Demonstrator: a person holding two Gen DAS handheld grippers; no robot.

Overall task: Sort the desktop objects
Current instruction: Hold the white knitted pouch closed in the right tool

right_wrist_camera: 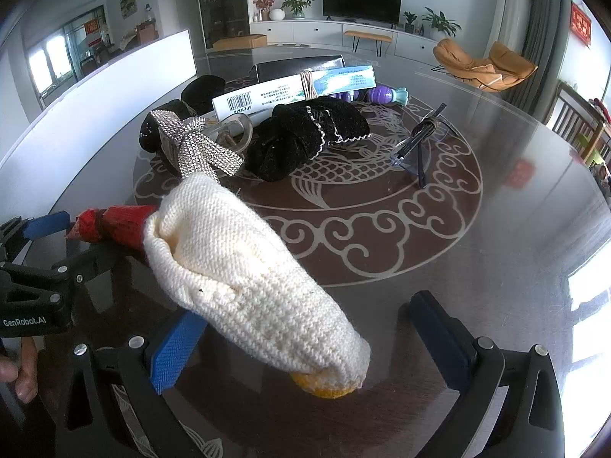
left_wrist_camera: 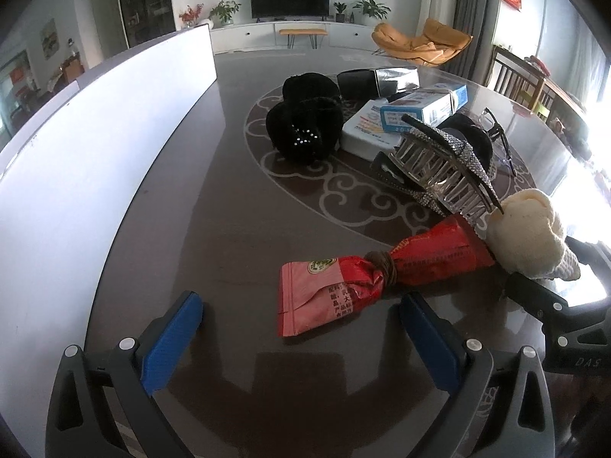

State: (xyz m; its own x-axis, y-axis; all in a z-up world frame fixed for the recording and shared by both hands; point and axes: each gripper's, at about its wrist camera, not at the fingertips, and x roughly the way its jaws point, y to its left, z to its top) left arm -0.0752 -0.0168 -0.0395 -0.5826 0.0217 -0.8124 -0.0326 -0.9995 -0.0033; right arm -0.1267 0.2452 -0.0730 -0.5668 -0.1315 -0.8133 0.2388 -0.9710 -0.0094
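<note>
A red snack packet [left_wrist_camera: 366,286], tied round its middle with a brown band, lies on the dark table; its flat end sits between the blue pads [left_wrist_camera: 172,339] of my left gripper [left_wrist_camera: 301,339], which is open and above the table. A cream knitted pouch [right_wrist_camera: 248,267] with a yellow tip lies tilted across the packet's far end [right_wrist_camera: 114,225], between the open fingers of my right gripper [right_wrist_camera: 309,347]. In the left wrist view the pouch [left_wrist_camera: 534,236] and the right gripper [left_wrist_camera: 540,259] are at the right edge. The left gripper [right_wrist_camera: 89,238] shows at the left edge of the right wrist view.
A rhinestone hair claw [left_wrist_camera: 446,168], black scrunchies [left_wrist_camera: 301,126], blue-white boxes [left_wrist_camera: 420,107], a long banded box [right_wrist_camera: 290,91], tinted glasses [right_wrist_camera: 420,141] and a purple toy [right_wrist_camera: 382,95] crowd the table's middle. A white board [left_wrist_camera: 95,133] stands along the left. A hand [right_wrist_camera: 15,370] shows low left.
</note>
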